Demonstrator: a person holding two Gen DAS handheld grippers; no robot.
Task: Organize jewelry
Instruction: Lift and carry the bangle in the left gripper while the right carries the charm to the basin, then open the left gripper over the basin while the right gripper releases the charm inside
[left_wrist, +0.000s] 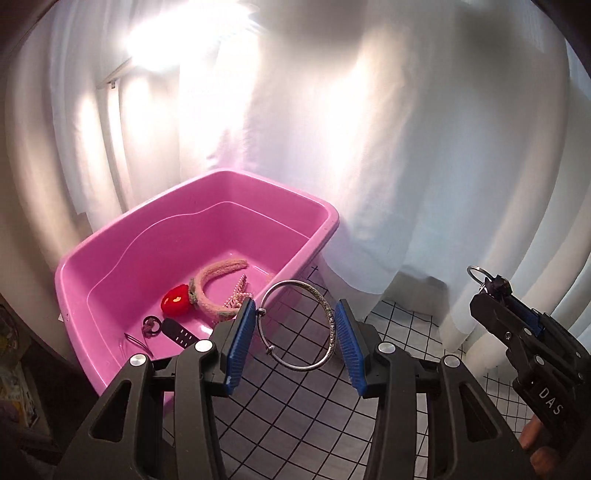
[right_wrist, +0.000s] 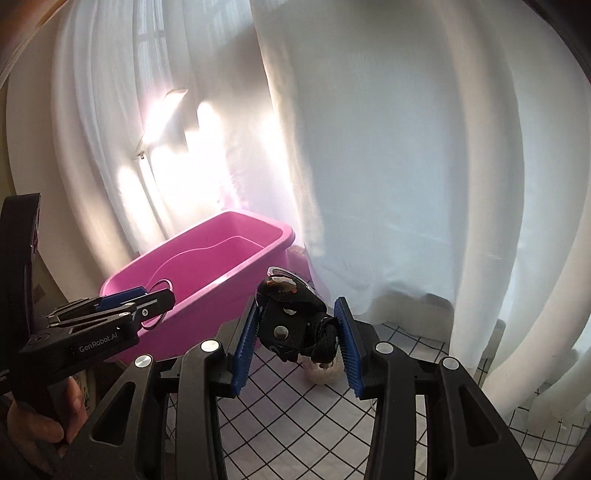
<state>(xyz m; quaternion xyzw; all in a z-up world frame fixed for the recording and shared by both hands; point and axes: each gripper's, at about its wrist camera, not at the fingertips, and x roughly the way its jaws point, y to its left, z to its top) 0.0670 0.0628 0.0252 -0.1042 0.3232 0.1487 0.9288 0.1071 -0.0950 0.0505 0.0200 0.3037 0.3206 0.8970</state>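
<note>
Clamped between the blue pads of the left gripper is a silver bangle, held above the gridded worktop beside the pink tub. A black keychain piece is pinched by the right gripper. A fuzzy headband lies inside the tub.
</note>
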